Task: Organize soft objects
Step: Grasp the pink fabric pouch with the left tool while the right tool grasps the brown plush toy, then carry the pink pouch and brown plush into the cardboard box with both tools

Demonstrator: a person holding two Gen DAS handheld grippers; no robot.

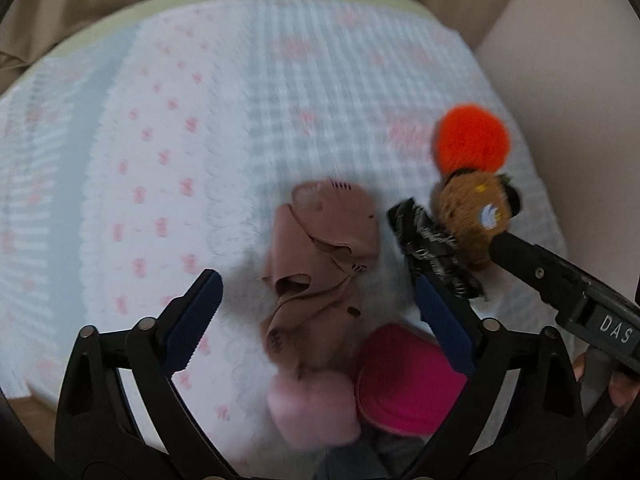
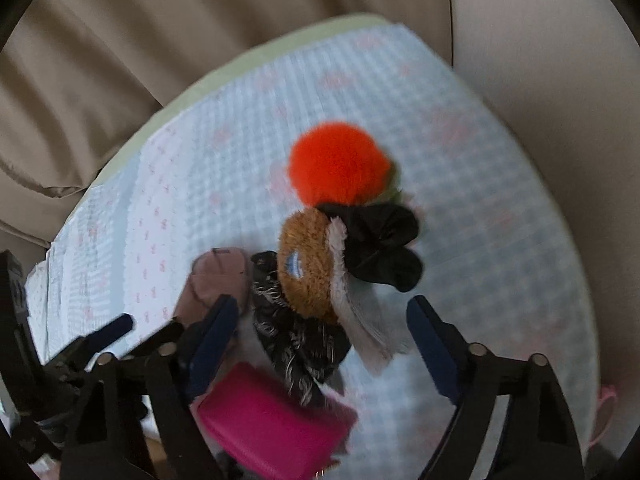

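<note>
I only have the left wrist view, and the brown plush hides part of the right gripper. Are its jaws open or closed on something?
Observer: Open. In the right wrist view, both pads of the right gripper stand clear. The plush lies ahead between them, apparently untouched, though the picture is blurred.
Operator: What's behind the plush?
Observer: A black scrunchie lies against its far side, just below the orange pompom.
Operator: Anything under it?
Observer: Yes, a pale fluffy piece sticks out from beneath its near side.
</note>
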